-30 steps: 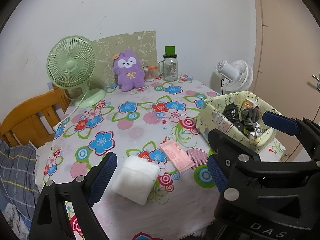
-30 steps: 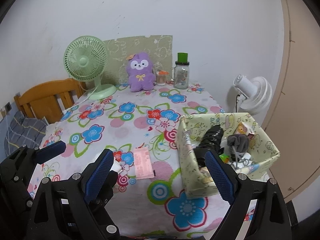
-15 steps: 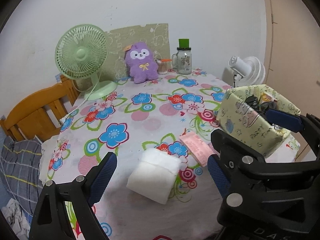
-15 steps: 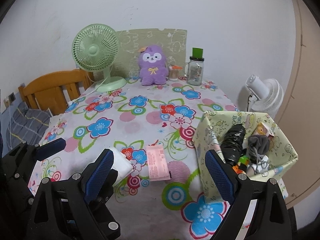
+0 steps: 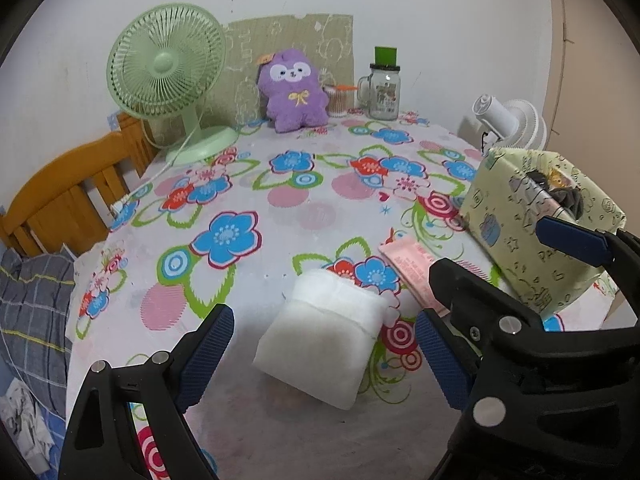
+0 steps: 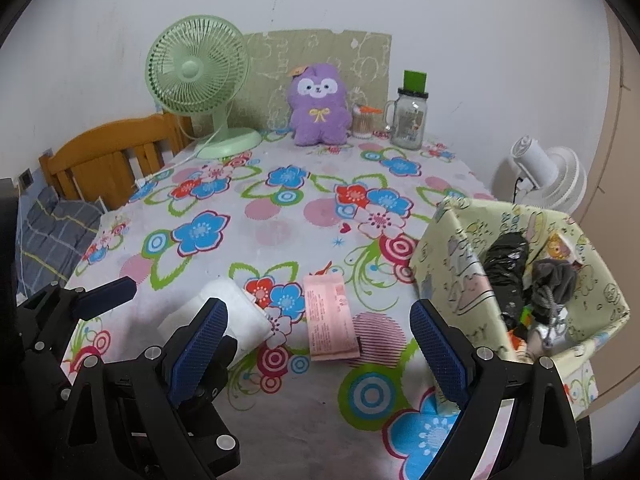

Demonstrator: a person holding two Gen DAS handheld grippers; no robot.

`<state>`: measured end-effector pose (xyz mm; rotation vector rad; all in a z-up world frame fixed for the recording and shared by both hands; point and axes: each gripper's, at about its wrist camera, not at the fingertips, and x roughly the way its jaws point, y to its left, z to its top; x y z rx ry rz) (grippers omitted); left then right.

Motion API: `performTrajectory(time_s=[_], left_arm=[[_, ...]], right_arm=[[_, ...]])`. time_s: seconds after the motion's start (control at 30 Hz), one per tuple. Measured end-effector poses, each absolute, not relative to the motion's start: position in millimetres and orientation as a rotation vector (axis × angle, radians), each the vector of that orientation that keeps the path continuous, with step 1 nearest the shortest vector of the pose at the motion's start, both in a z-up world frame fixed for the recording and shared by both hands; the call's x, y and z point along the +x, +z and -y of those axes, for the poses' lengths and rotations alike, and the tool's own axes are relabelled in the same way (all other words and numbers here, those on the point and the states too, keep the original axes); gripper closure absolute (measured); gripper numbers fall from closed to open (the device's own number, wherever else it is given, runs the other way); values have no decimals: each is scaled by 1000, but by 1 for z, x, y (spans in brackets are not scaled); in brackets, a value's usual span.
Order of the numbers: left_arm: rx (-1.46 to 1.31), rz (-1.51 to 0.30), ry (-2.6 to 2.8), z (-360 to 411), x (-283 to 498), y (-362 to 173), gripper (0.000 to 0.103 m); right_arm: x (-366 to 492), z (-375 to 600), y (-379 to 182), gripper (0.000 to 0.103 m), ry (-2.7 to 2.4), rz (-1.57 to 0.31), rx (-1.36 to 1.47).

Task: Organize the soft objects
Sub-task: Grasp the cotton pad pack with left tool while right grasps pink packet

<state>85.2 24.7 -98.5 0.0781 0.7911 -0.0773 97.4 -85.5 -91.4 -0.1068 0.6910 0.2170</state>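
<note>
1. Leftmost, a wooden chair (image 5: 68,200) stands at the table's far-left edge; grey plaid cloth (image 5: 32,312) hangs below it.
2. Green fan (image 5: 166,64) stands at the back left of the flowered table (image 5: 280,208), cord trailing toward the chair.
3. Left gripper (image 5: 324,356) hovers low over the near edge, jaws spread wide, holding nothing.
4. White pad (image 5: 324,340), folded and soft, lies flat on the cloth between the left gripper's fingers, touching neither.
5. Purple plush (image 5: 294,92) sits upright at the back against a green board (image 5: 288,36) leaning on the wall.
6. Pink packet (image 6: 330,320) lies flat just right of the pad, between pad and box.
7. Swab cup (image 6: 362,122) and glass jar (image 6: 410,120) with a green lid stand right of the plush.
8. Right gripper (image 6: 320,348) hovers over the near edge, jaws wide apart, empty; the packet lies ahead between its fingers.
9. Patterned box (image 6: 452,280) sits at the right table edge, open top, holding a black bundle (image 6: 506,264), a grey sock (image 6: 554,280) and small bits too jumbled to tell.
10. White fan (image 6: 548,176) stands off the table behind the box.
</note>
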Motion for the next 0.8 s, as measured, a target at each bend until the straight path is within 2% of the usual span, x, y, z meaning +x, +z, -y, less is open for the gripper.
performTrajectory(time_s=[0.63,0.8], left_arm=[[121,-854,-80,-23,105,-132,10],[100,-879,-98,-25,112,-139,17]], right_arm=[[127,74,-129,9,239,-813,-115],[132,73,-136,9,235,-829,-116]])
